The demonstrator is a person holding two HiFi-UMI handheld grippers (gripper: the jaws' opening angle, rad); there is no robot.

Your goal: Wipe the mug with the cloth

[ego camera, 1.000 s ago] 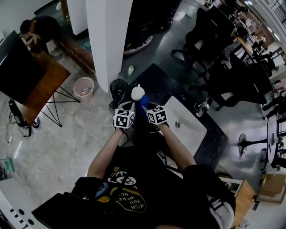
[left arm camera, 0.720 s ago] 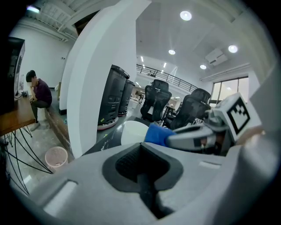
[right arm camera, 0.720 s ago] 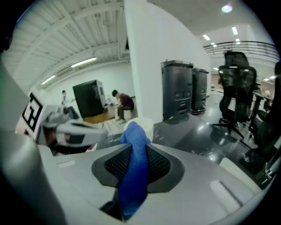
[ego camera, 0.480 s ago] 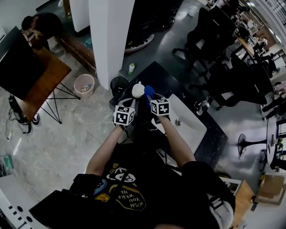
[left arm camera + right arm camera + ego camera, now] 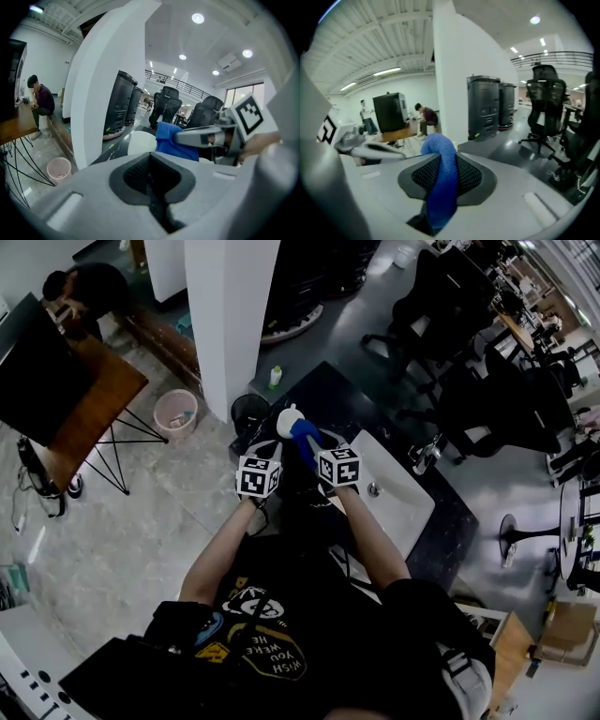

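Mug [image 5: 287, 418] white, rounded, blue cloth [image 5: 306, 441] against its side.

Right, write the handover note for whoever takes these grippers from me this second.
Left gripper: jaws together, with the white mug right at their tips. Whether they pinch part of it doesn't show.
Right gripper: shut on the blue cloth, which sticks out past the jaws.
Where: both are over the dark counter beside the white sink, and the cloth looks pressed to the mug's side.
Done: the cloth is gripped and at the mug.
Left: wipe round the mug. How much is already wiped can't be judged.
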